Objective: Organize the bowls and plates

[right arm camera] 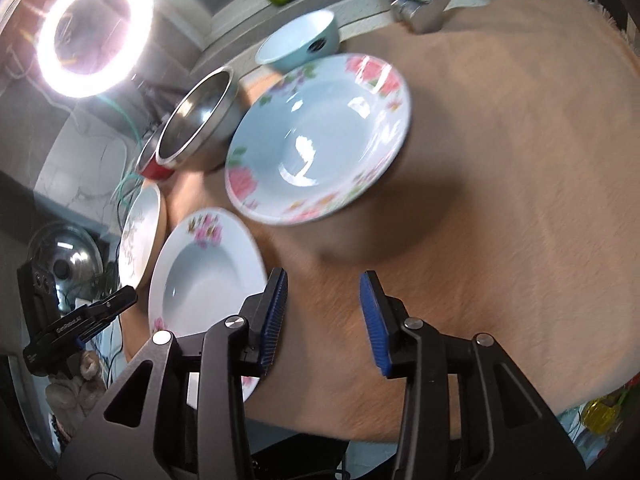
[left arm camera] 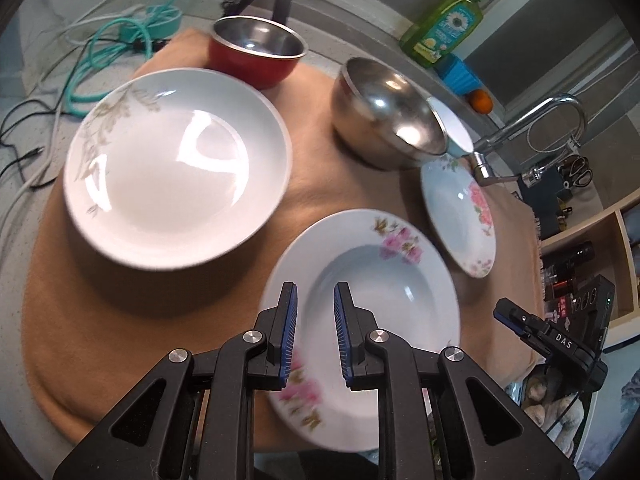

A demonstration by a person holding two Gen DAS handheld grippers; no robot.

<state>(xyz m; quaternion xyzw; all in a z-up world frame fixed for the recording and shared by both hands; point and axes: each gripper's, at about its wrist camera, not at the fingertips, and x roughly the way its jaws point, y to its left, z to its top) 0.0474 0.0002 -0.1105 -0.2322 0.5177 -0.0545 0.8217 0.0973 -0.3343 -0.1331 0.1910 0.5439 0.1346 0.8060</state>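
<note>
My left gripper point(left arm camera: 315, 294) hovers over the near rim of a deep plate with pink flowers point(left arm camera: 372, 272), its jaws a narrow gap apart with nothing pinched. In the right wrist view it point(right arm camera: 130, 296) sits just left of that plate point(right arm camera: 204, 272). My right gripper point(right arm camera: 323, 300) stands open over bare tan cloth point(right arm camera: 500, 200), empty. A rose-patterned plate point(right arm camera: 316, 136) lies ahead of it. A large white plate point(left arm camera: 176, 168), a red bowl point(left arm camera: 256, 48), a steel bowl point(left arm camera: 384, 116) and a light blue bowl point(right arm camera: 300, 44) rest farther back.
A faucet point(left arm camera: 532, 128) and a green soap bottle point(left arm camera: 444, 28) stand behind the cloth. Cables point(left arm camera: 100, 60) lie at the back left. A ring light point(right arm camera: 96, 28) glares at the left. Shelves point(left arm camera: 592, 260) stand to the right. The pink-flower plate lies near the cloth's front edge.
</note>
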